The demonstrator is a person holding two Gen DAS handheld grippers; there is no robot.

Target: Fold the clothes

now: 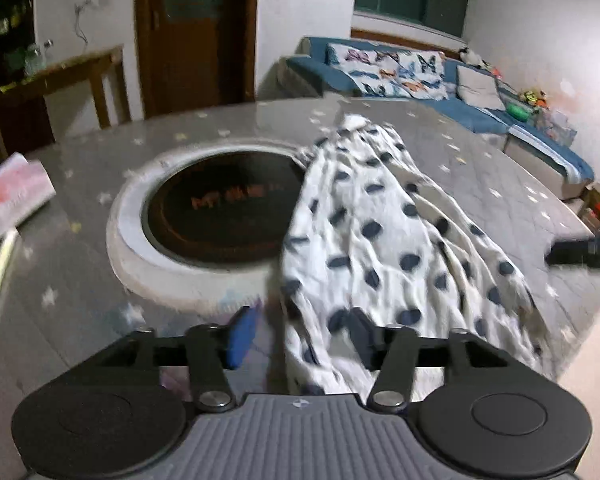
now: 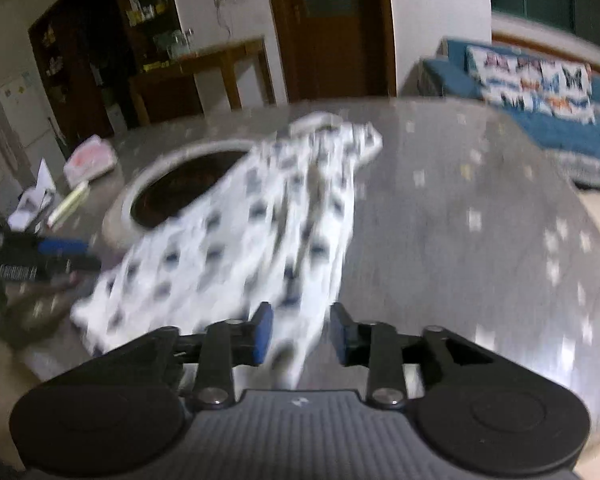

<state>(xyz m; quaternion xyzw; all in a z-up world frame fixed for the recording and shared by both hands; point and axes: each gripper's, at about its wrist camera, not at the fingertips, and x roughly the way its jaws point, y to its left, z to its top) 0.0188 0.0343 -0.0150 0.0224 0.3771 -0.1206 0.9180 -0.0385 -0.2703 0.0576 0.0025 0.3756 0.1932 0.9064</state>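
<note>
Grey star-patterned table (image 1: 480, 184), round dark inset (image 1: 224, 208) at its middle. Spotted white cloth (image 1: 380, 240) lies rumpled from the inset's rim to the near edge. Left gripper (image 1: 300, 338) has jaws apart, the cloth's near corner between them. Right gripper (image 2: 300, 332) likewise apart around the cloth's hem. Tissue pack (image 1: 14, 192) near the left edge.

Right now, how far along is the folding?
Barely started. The spotted garment lies crumpled on the table, partly over the round inset, with no neat fold visible. Both left tongs and right tongs are open around its near edge. Gripping, spreading and folding remain.
</note>
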